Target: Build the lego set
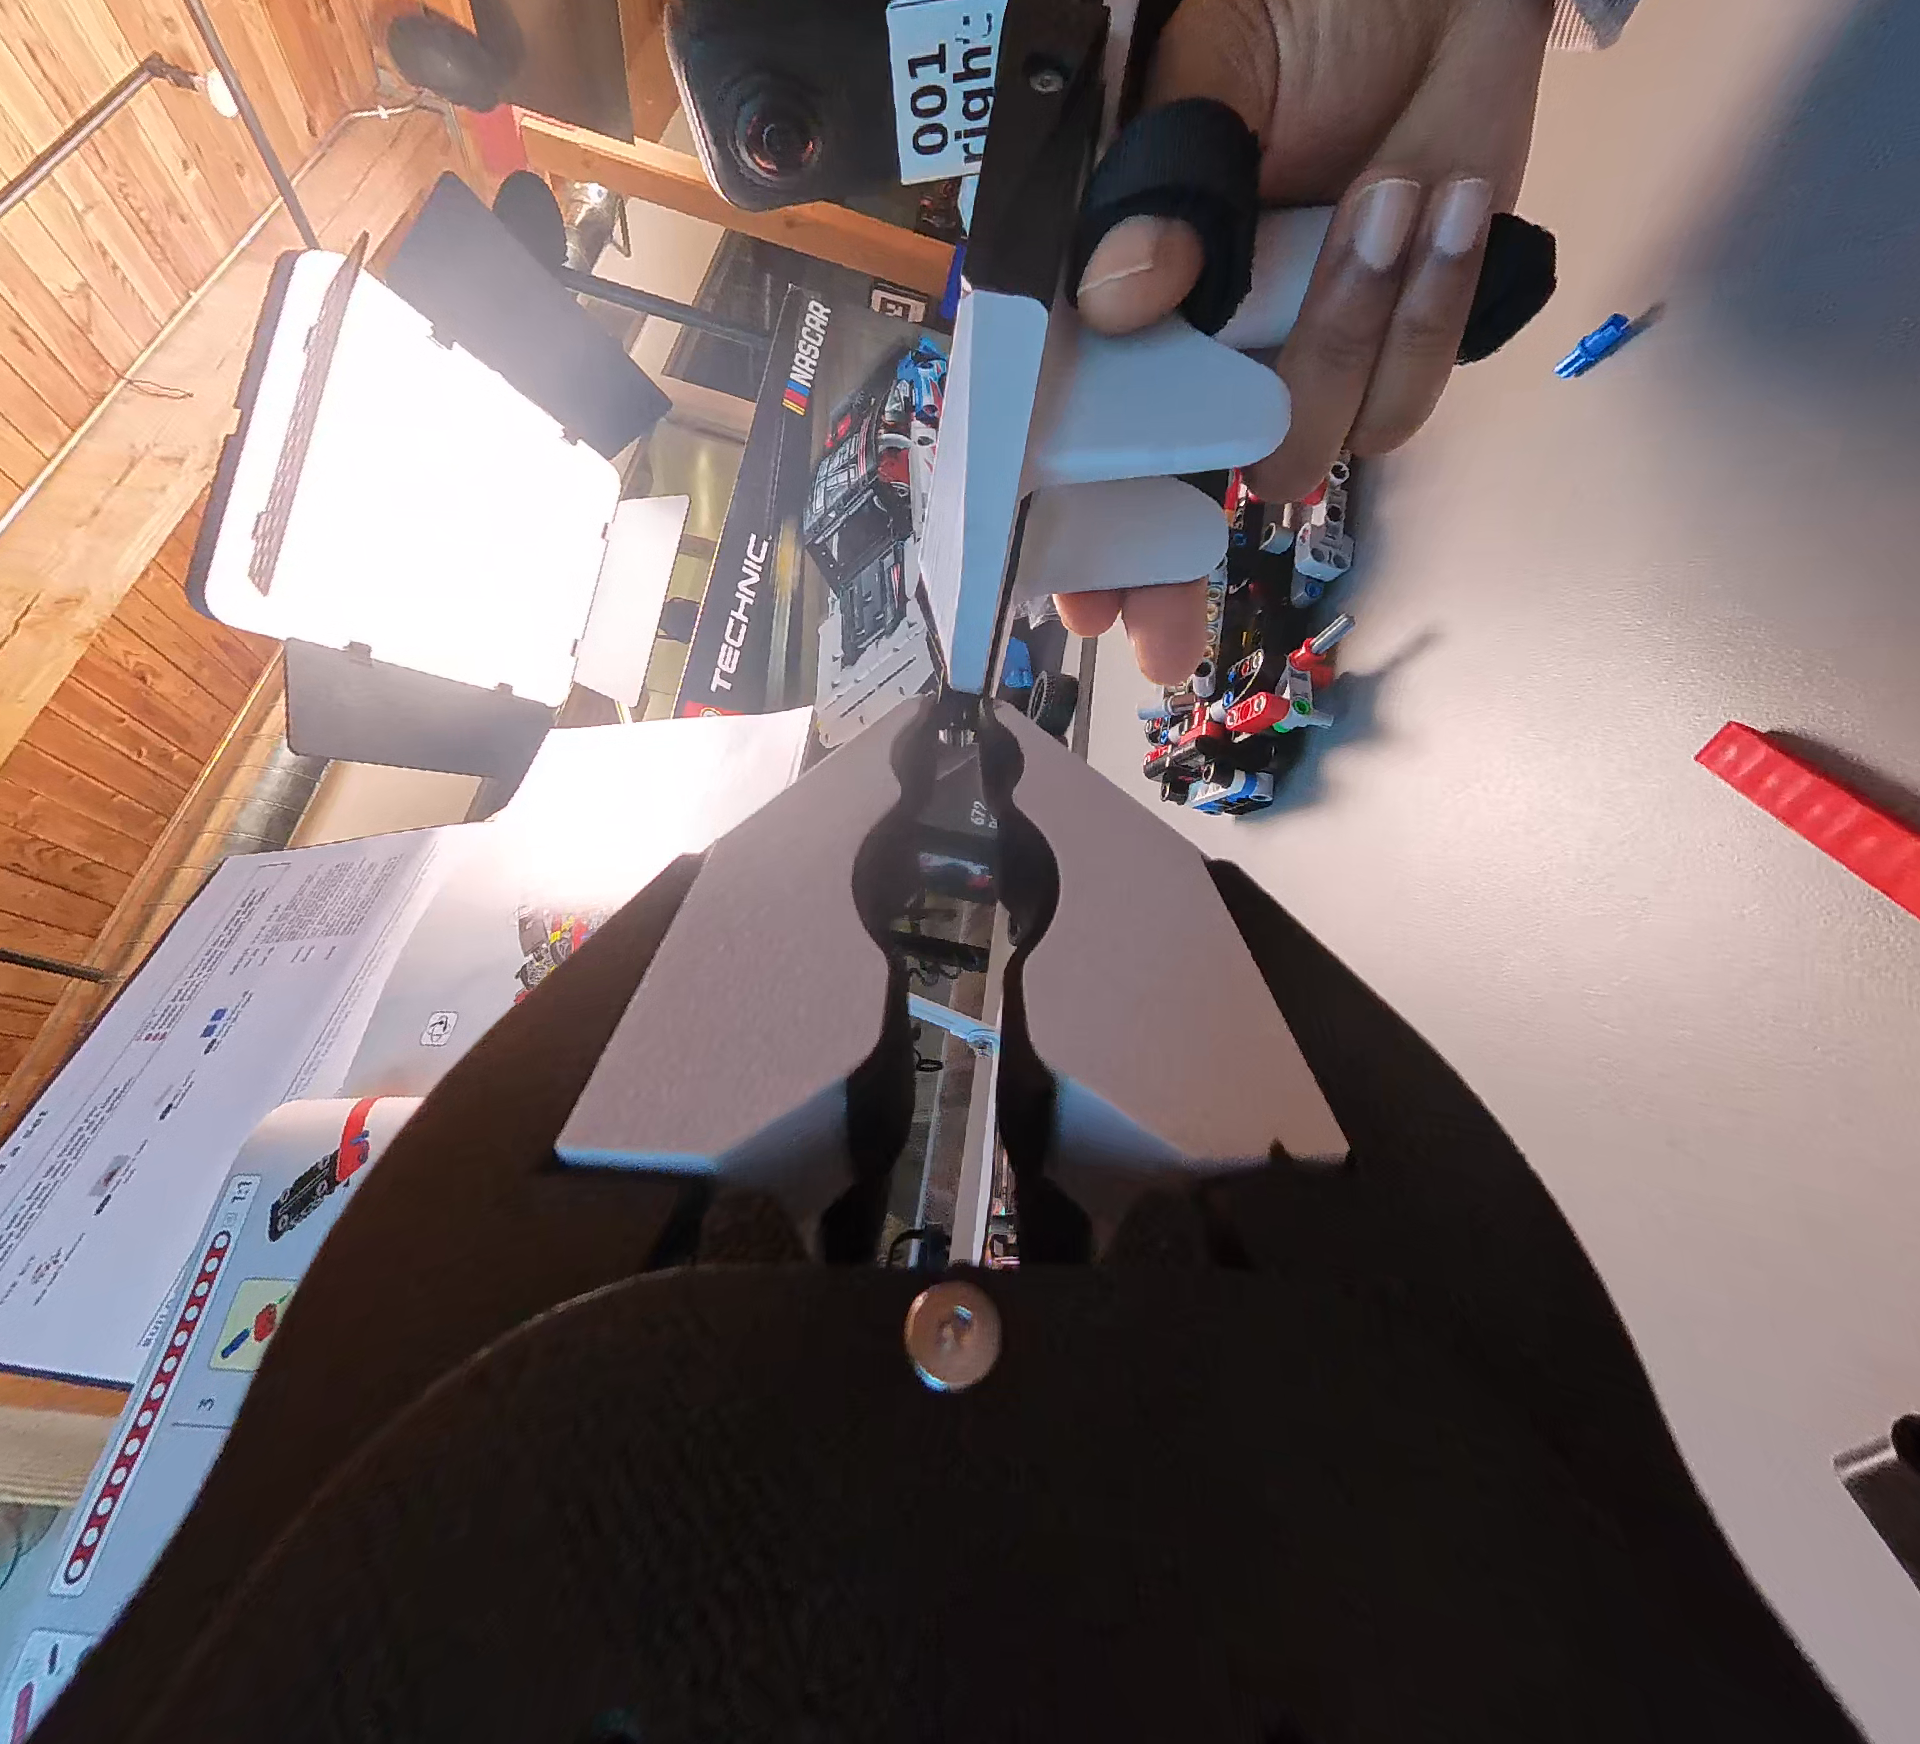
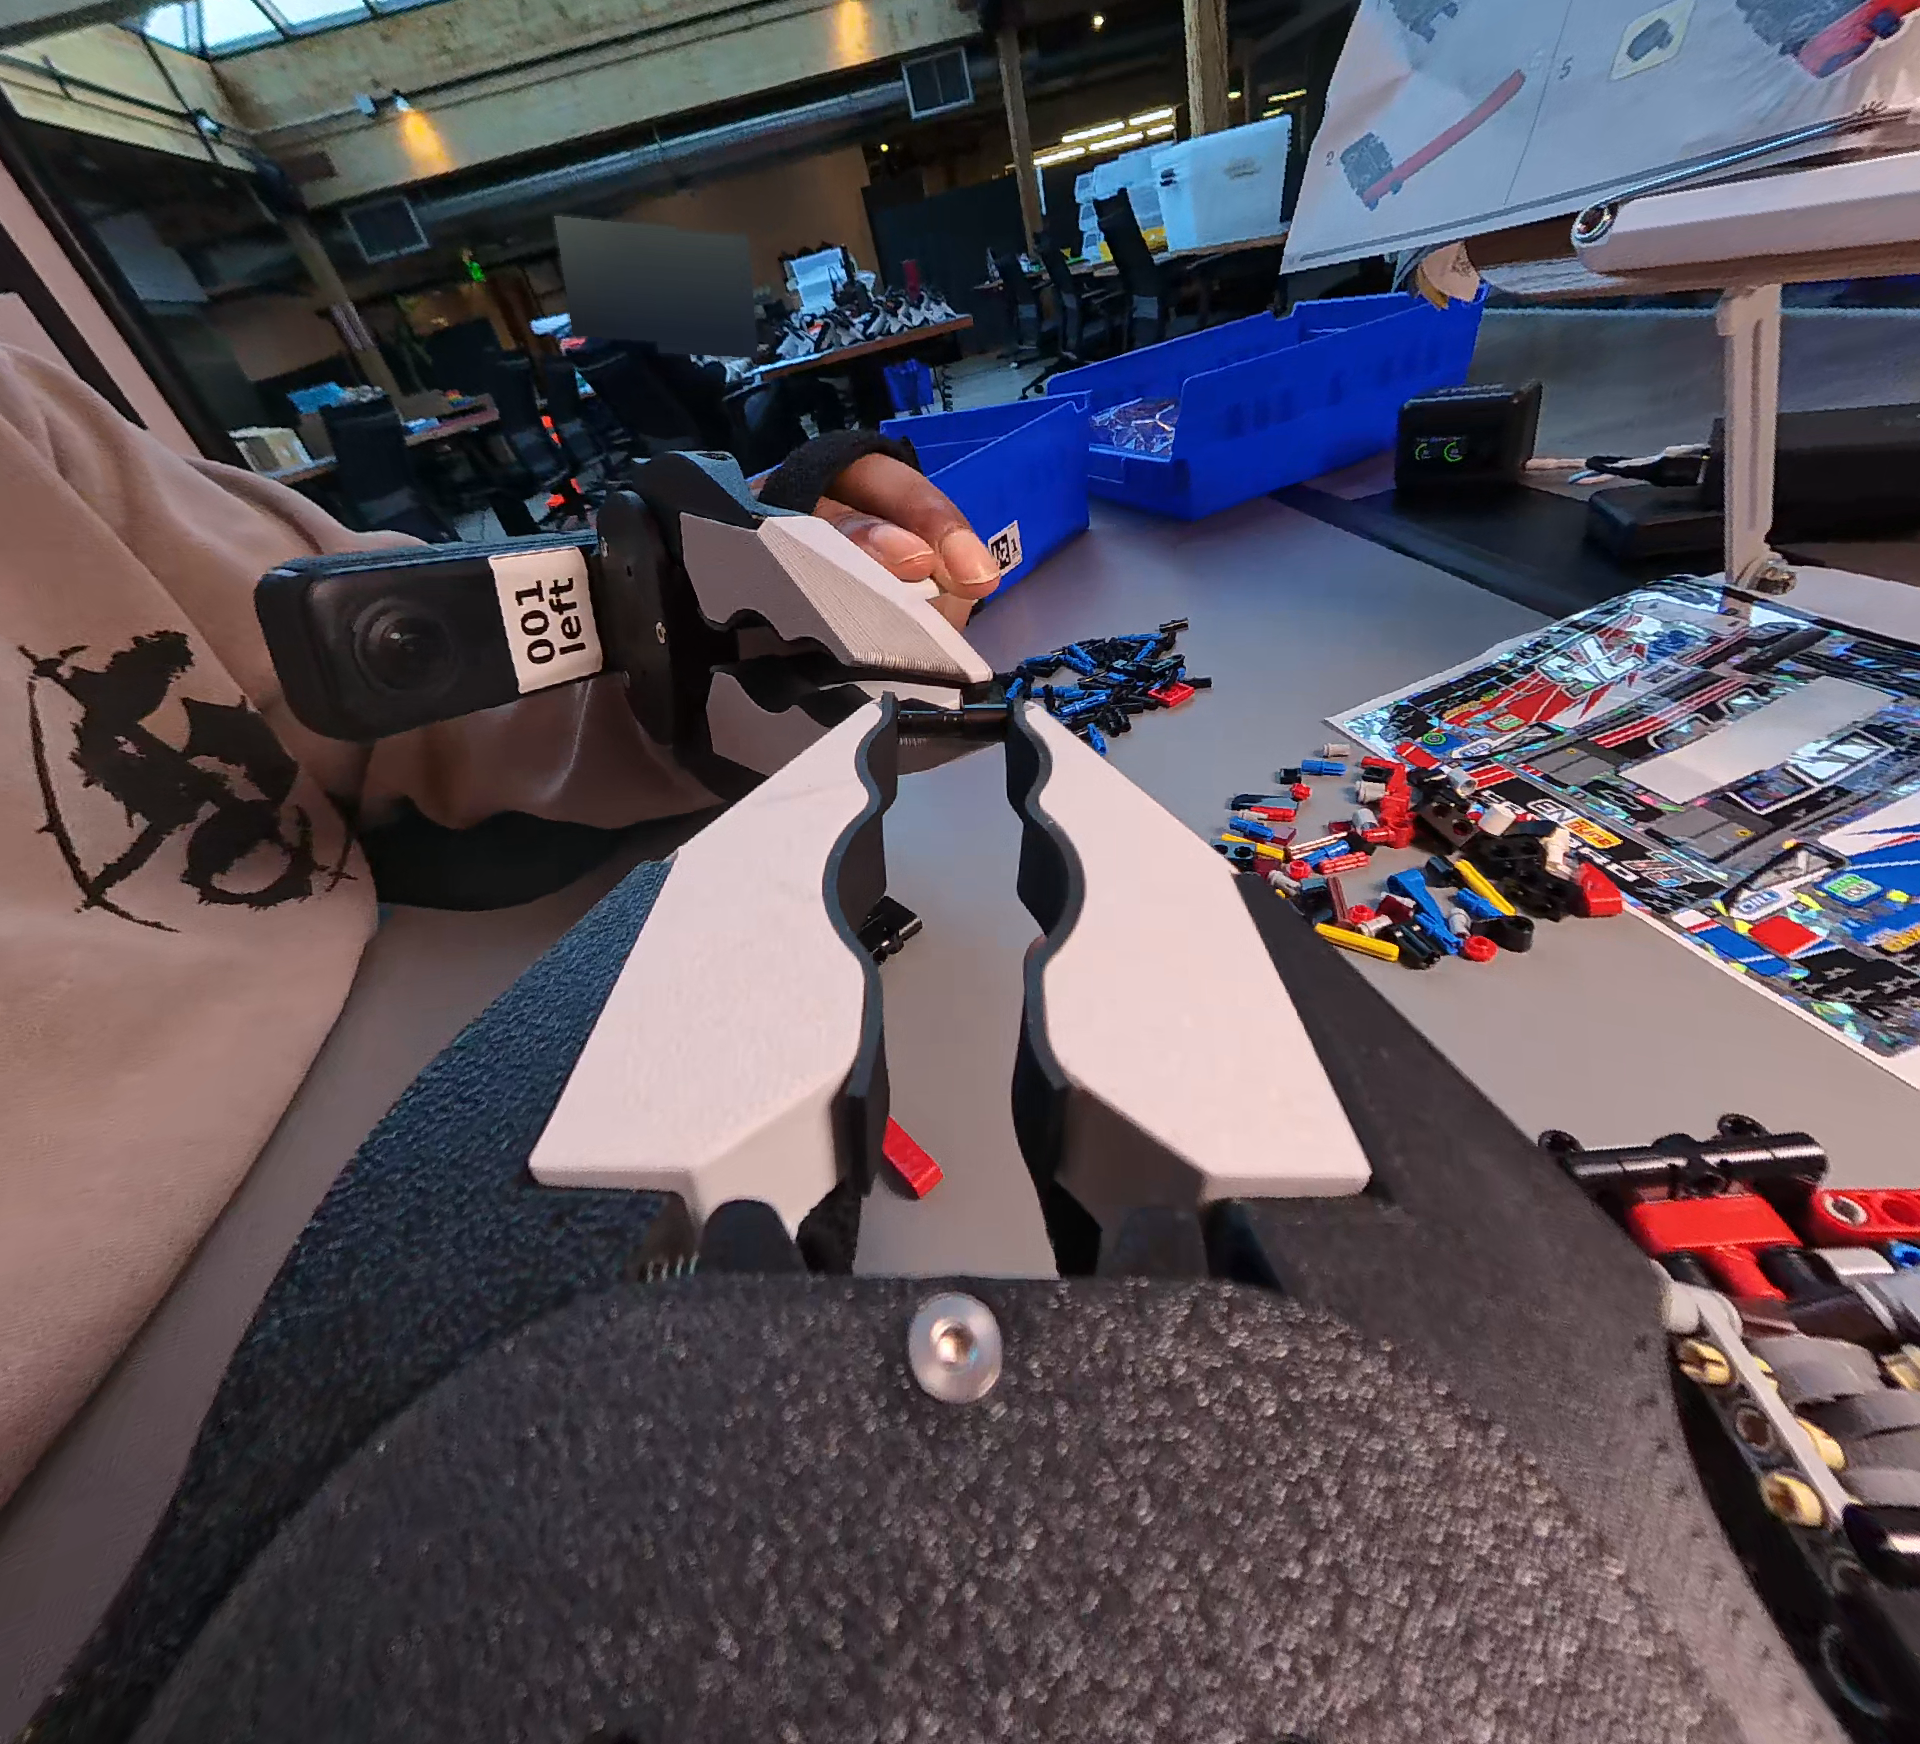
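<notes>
My right tool (image 2: 951, 715) pinches a small black piece (image 2: 961, 713) at its tips, and my left tool (image 2: 977, 671) touches it too.

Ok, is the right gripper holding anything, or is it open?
Shut on a small black piece: the piece spans the gap between the tips of the right gripper, pinched at both ends.

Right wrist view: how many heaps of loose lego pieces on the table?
2. A blue-and-black pin heap just beyond the right gripper tips; a mixed-colour heap right of it, beside the sticker sheet. A few strays lie apart; the gripper may hide more.
</notes>
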Tool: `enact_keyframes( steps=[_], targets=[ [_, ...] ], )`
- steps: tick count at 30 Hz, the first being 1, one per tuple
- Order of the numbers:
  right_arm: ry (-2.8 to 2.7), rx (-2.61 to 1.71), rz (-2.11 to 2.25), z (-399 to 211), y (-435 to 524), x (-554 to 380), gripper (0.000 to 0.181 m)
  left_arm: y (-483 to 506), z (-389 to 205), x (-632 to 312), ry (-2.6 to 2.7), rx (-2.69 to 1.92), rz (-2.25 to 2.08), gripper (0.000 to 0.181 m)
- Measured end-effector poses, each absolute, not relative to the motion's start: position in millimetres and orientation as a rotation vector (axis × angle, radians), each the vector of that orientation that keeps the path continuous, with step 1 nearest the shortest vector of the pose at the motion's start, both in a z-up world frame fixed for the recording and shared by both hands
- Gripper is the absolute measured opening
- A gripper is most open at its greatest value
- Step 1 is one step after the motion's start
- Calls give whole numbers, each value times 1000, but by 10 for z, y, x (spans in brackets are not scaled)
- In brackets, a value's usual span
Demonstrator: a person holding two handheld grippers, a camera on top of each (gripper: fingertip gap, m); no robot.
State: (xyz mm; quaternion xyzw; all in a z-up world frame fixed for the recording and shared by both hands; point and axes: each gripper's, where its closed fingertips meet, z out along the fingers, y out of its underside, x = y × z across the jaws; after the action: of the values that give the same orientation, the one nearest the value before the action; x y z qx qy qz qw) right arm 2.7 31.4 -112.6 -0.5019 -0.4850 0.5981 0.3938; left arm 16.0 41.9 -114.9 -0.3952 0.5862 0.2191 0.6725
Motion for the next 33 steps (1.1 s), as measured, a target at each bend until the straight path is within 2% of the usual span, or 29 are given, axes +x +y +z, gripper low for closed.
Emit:
enact_keyframes(
  steps=[17, 30, 33],
  targets=[
    [-1075, -1300, 1601, -1170, 354, -81, 14, 441, -1211, 51, 1417, -1035, 492, 5],
    [-1198, -1390, 1322, -1280, 410, -86, 14, 478, -1336, 30, 1463, -1089, 531, 5],
    [-1288, -1327, 1035, -1326, 437, -78, 39, 563, -1354, -91, 1434, -1154, 550, 5]
  ],
)
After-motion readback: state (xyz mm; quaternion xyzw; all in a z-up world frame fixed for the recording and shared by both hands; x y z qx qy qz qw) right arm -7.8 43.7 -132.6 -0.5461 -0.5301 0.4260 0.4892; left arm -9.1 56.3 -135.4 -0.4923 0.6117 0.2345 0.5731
